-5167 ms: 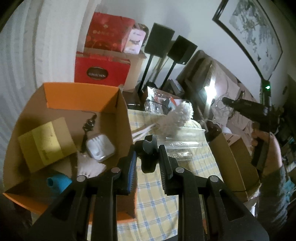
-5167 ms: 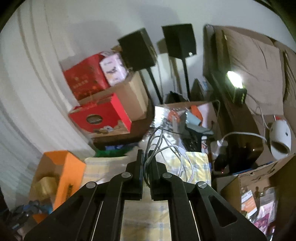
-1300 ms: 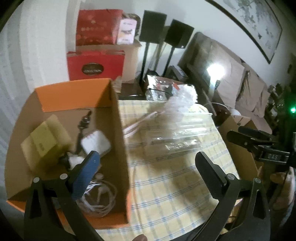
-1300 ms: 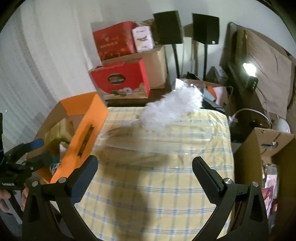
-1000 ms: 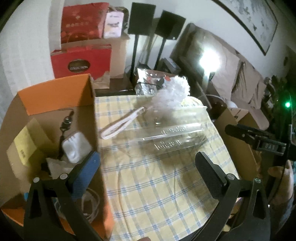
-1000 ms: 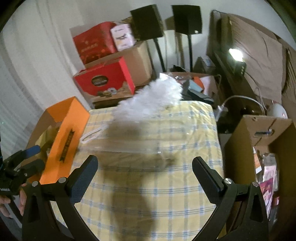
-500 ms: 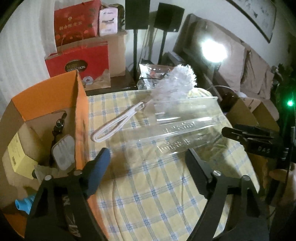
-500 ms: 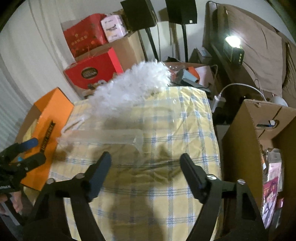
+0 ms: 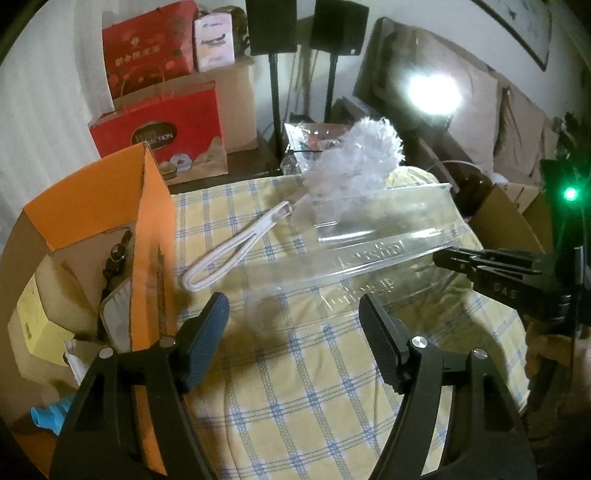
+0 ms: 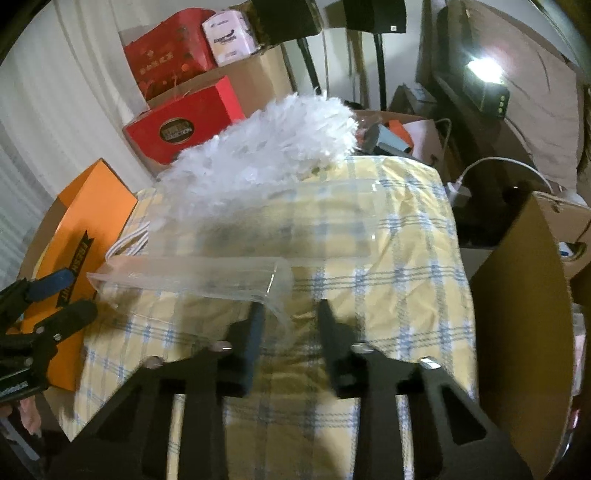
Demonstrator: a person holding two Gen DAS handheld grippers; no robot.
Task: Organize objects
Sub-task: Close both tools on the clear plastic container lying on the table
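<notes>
A white fluffy duster (image 9: 354, 155) with a looped white handle (image 9: 236, 251) lies on the yellow checked tablecloth (image 9: 295, 387), partly inside a clear plastic sleeve (image 9: 369, 254). It also shows in the right wrist view (image 10: 266, 158), as does the sleeve (image 10: 207, 273). My left gripper (image 9: 295, 332) is open and empty, above the cloth just short of the sleeve's near end. My right gripper (image 10: 288, 332) is open, half closed, with the sleeve's corner between its jaws. An open orange cardboard box (image 9: 151, 221) at the left holds several small items.
Red gift bags (image 9: 159, 122) and cardboard boxes stand behind the table. Two black speakers on stands (image 9: 273, 29) are at the back. A brown cardboard box (image 10: 524, 295) stands right of the table. A bright lamp (image 9: 432, 88) glares near a sofa.
Both grippers have moved in toward the sleeve and duster. Both jaws have narrowed from wide open, the right one more. The right gripper's jaws now straddle the sleeve's corner.
</notes>
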